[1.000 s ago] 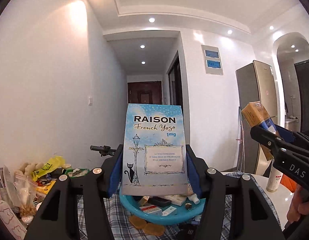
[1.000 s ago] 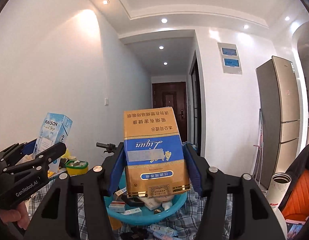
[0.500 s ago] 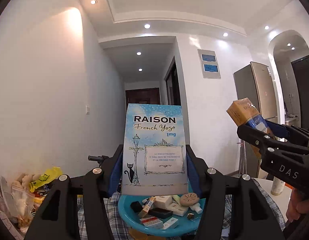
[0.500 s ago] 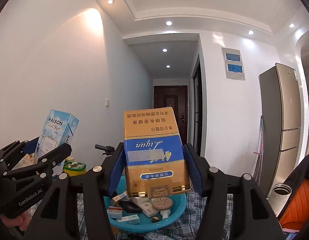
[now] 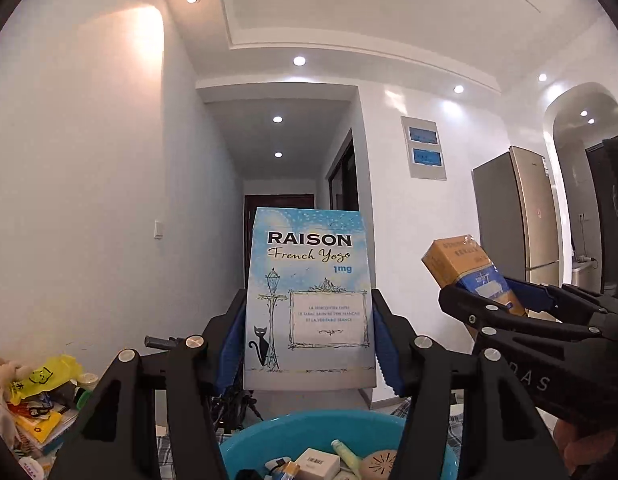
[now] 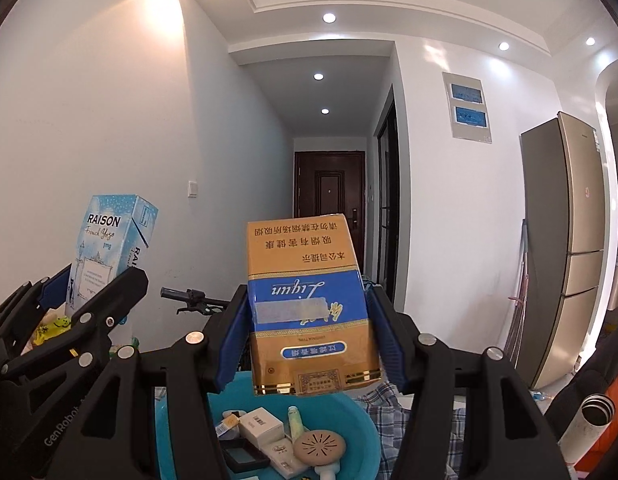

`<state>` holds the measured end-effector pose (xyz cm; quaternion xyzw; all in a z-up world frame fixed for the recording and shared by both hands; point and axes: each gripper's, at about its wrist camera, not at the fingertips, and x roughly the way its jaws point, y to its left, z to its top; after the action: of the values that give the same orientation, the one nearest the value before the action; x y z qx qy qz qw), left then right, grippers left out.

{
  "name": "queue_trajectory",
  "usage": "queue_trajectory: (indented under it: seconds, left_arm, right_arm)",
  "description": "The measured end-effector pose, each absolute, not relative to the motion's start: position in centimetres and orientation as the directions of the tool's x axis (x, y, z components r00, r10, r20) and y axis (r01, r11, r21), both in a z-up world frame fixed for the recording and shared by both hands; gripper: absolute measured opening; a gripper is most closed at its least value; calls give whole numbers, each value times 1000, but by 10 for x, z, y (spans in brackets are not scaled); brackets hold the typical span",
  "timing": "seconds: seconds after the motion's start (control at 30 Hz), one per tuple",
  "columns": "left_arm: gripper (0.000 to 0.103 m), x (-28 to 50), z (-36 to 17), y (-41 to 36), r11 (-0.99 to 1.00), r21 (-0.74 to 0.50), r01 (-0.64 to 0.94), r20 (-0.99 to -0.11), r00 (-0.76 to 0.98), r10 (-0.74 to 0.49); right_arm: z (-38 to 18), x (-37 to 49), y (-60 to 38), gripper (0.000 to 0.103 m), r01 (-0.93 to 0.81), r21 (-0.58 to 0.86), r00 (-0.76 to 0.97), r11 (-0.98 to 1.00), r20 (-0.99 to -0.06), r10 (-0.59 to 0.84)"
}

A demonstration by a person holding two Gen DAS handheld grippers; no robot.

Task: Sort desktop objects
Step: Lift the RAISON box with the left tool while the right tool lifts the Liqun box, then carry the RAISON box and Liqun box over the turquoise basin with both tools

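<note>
Now, left camera: left gripper (image 5: 309, 344) clamps the pale-blue box (image 5: 309, 300) above the teal basin (image 5: 313, 432) at six o'clock. Right camera: right gripper (image 6: 309, 340) pinches the gold pack (image 6: 309, 308); a loosened squeeze could drop it badly.

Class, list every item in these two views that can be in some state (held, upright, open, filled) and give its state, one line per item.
Left gripper: shut on the light blue box.
Light blue box: held upright, print right way up.
Right gripper: shut on the yellow and blue pack.
Yellow and blue pack: held with print upside down.
Blue basin: holding several small items.
Brown door: closed.
</note>
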<state>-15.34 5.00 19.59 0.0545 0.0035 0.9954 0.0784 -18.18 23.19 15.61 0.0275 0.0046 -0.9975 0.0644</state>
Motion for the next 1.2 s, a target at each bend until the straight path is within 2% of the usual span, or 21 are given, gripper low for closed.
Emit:
queue_trajectory:
  seconds: [0.1, 0.23, 0.37, 0.5, 0.63, 0.7, 0.77, 0.87, 1.03, 1.2]
  left_arm:
    - [59, -177, 194, 55, -990, 29, -139, 131, -981, 142]
    - [59, -184, 188, 47, -991, -15, -134, 172, -977, 129]
    - [59, -186, 176, 49, -991, 43, -127, 193, -972, 133]
    - [59, -193, 158, 48, -991, 51, -122, 135, -982, 128]
    - [59, -206, 143, 50, -990, 70, -123, 61, -990, 127]
    - [59, -210, 142, 46, -992, 56, -110, 53, -992, 113]
    - [59, -219, 145, 39, -991, 12, -137, 1, -991, 137]
    - [59, -240, 143, 34, -994, 11, -110, -147, -983, 107]
    - [59, -281, 127, 30, -996, -11, -88, -372, -924, 86]
    - [59, -310, 101, 22, -994, -57, -91, -531, -840, 107]
  right_arm:
    - [160, -201, 233, 56, 107, -7, -994, -994, -38, -106]
    - [157, -218, 240, 56, 99, 17, -995, -995, -26, -99]
    - [145, -227, 247, 56, 76, 38, -997, -996, -17, -77]
    - [127, -234, 248, 56, 75, 76, -997, -994, -32, -77]
    - [124, -246, 245, 56, 88, 57, -993, -995, -69, -92]
    - [124, -248, 245, 56, 81, 49, -994, -996, -71, -84]
    - [122, -250, 244, 56, 77, 44, -994, -996, -78, -80]
    - [117, -262, 242, 56, 83, 32, -988, -996, -131, -86]
    - [98, -291, 237, 56, 110, 13, -944, -994, -313, -108]
    - [79, -309, 240, 56, 140, 25, -889, -990, -436, -137]
